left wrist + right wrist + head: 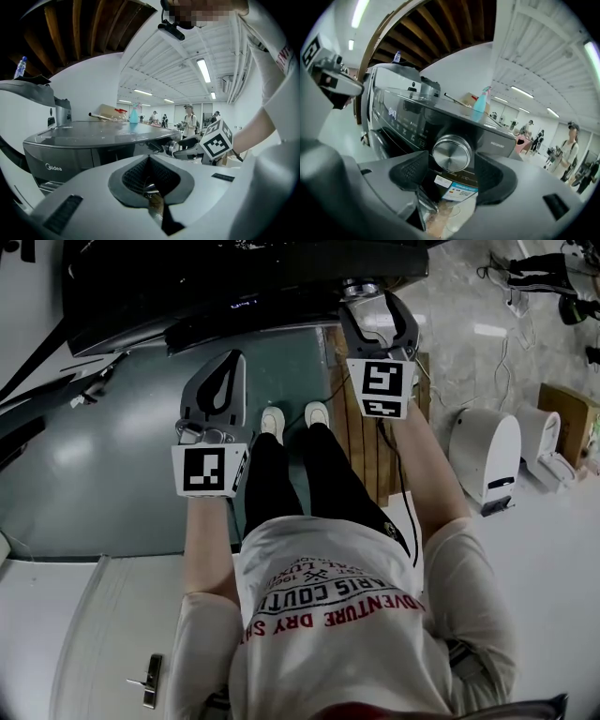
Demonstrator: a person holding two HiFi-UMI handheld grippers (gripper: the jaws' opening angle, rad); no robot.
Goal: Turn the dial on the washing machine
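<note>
The dark washing machine (234, 277) stands in front of me, its lit display (244, 304) on the front panel. Its round silver dial (451, 153) sits at the panel's right end (361, 287). My right gripper (452, 171) is open, one jaw on each side of the dial, and I see a narrow gap on both sides. From the head view the right gripper (367, 298) reaches up to the dial. My left gripper (239, 357) hangs lower and to the left, away from the panel, shut with nothing between its tips (149, 159). The left gripper view shows the machine's grey side (70, 150).
A blue spray bottle (479, 105) and other items lie on the machine's top. A wooden pallet (361, 437) stands on the floor right of my feet. White appliances (487, 456) and a cardboard box (562, 418) are further right. Several people stand far off.
</note>
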